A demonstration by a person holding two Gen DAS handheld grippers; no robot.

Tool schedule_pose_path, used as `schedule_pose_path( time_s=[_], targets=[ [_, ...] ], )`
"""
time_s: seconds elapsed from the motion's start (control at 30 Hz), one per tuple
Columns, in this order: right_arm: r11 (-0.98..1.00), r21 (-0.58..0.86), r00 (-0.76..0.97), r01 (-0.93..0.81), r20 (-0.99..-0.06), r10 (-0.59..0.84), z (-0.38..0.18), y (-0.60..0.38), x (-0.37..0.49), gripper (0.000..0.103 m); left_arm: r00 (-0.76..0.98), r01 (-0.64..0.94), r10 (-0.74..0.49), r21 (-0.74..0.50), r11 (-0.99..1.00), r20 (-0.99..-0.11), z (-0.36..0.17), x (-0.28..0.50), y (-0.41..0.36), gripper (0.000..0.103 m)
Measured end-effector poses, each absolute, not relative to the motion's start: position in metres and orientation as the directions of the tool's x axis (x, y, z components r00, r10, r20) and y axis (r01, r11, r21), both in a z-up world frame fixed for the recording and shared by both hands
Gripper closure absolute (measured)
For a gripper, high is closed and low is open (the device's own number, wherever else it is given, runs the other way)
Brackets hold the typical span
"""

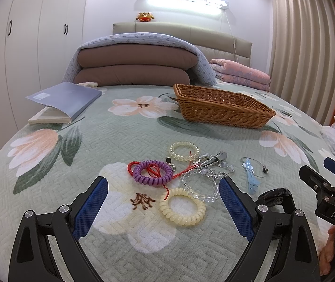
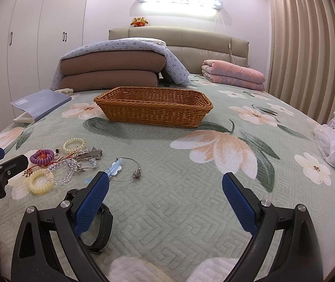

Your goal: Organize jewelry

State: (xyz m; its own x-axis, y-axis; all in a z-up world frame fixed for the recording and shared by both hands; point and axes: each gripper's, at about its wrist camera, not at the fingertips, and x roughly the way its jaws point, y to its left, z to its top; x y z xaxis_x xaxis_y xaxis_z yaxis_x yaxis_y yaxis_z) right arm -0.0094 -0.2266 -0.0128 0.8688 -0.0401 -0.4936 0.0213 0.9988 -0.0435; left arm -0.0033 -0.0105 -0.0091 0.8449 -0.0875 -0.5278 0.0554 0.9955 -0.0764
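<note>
Left hand-held gripper gapes, cream coil bracelet lying between its fingers.

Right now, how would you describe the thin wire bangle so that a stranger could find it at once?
Start from the wicker basket on the floral bedspread, then come toward the cameras to the pile of hair ties and bracelets. The wire bangle lies at that pile's right edge, partly over a pale blue clip. Unlike its coiled or beaded neighbours, it is one thin silver hoop carrying one small metal charm.
</note>
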Motion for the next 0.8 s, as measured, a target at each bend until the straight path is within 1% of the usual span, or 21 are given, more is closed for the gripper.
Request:
schedule_pose_path(
  time_s=[0.23,0.33,0.47,0.5,0.57,0.63,0.7,0.73,0.77,0.8],
  targets=[
    [0.999,-0.042,0.87,0.016,-0.493,-0.034,-0.012,-0.225,-0.01,0.005,0.836,0.061,-0.093,-0.077,0.995,-0.541,-0.007,-0.003,-0.009,0.007],
    [1.0,-0.02,0.872,-0.014,-0.49,0.002,-0.009,-0.226,-0.012,0.005,0.802,0.098,-0.151,-0.122,0.988,-0.577,-0.004,-0.004,-0.001,0.007],
    [0.997,0.04,0.855,-0.06,-0.514,0.072,-0.006,-0.235,-0.016,0.005,0.768,0.091,-0.206,-0.215,0.972,-0.606,-0.005,-0.009,0.024,0.007],
    [0.996,0.056,0.849,-0.066,-0.521,0.086,-0.007,-0.236,-0.017,0.007,0.762,0.08,-0.21,-0.234,0.969,-0.612,-0.005,-0.008,0.031,0.007],
    [0.993,0.084,0.836,-0.087,-0.535,0.119,-0.007,-0.238,-0.017,0.016,0.754,0.057,-0.212,-0.26,0.964,-0.621,-0.006,-0.004,0.042,0.008],
    [0.99,0.092,0.823,-0.111,-0.549,0.143,-0.008,-0.236,-0.017,0.027,0.744,0.035,-0.217,-0.287,0.957,-0.632,-0.006,0.004,0.052,0.008],
    [0.988,0.095,0.816,-0.123,-0.557,0.155,-0.009,-0.235,-0.021,0.03,0.713,0.031,-0.243,-0.317,0.948,-0.657,-0.009,0.017,0.06,0.009],
    [0.987,0.095,0.814,-0.131,-0.558,0.162,-0.011,-0.234,-0.022,0.031,0.697,0.033,-0.256,-0.326,0.945,-0.67,-0.011,0.021,0.062,0.015],
    [0.986,0.093,0.811,-0.137,-0.561,0.166,-0.013,-0.233,-0.024,0.032,0.677,0.036,-0.268,-0.333,0.942,-0.685,-0.013,0.026,0.062,0.026],
    [0.986,0.091,0.808,-0.141,-0.564,0.168,-0.014,-0.231,-0.025,0.034,0.656,0.043,-0.288,-0.347,0.937,-0.698,-0.017,0.029,0.061,0.033]
  ],
)
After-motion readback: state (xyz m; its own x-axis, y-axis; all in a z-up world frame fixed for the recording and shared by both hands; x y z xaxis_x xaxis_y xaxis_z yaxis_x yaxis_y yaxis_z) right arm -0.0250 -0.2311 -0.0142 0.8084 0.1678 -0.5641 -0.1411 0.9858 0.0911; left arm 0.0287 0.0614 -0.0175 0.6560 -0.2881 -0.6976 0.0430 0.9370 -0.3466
